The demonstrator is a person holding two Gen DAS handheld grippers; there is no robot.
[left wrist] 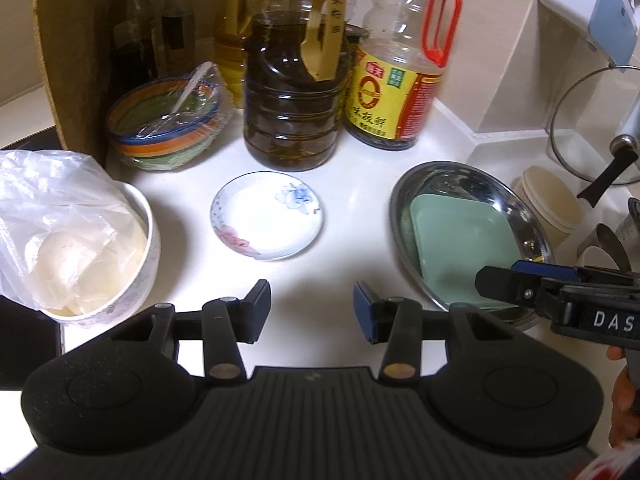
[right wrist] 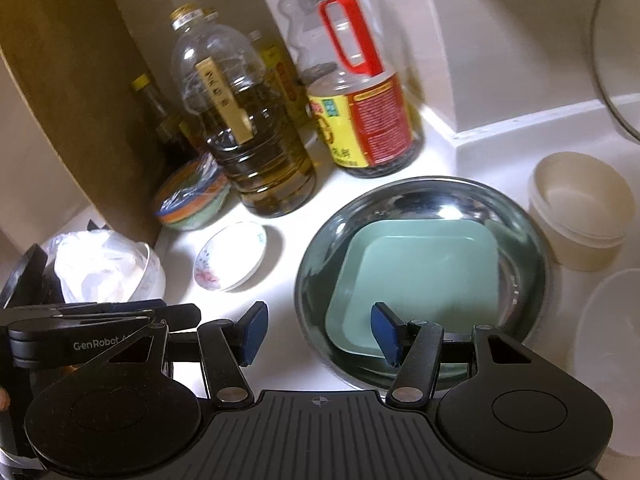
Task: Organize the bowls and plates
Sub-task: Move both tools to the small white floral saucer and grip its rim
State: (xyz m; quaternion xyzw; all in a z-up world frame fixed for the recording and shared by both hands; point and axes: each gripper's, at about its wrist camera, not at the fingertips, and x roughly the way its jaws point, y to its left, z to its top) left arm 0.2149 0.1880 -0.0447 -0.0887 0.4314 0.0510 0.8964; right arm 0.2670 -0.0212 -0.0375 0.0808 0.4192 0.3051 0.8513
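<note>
Hovering, both jaws spread, empty: left hand-held gripper (left wrist: 312, 312) faces small round floral saucer (left wrist: 267, 216) on white worktop (left wrist: 360, 200); right hand-held gripper (right wrist: 318, 334) nears square green plate (right wrist: 424, 280) inside round steel dish (right wrist: 520, 216). Pinch the saucer's near rim squarely.

A home kitchen counter, crowded into a tiled corner.

Large cooking-oil bottles (left wrist: 294, 92) and a soy sauce jug (left wrist: 394, 92) stand against the wall on a white countertop (left wrist: 352, 200), beside a film-covered striped bowl (left wrist: 168, 128), a small flowered saucer (left wrist: 266, 216), a steel dish (right wrist: 424, 280) holding a green square plate (right wrist: 424, 280), cream tubs (right wrist: 580, 212) and a glass pot lid (left wrist: 592, 124).
</note>
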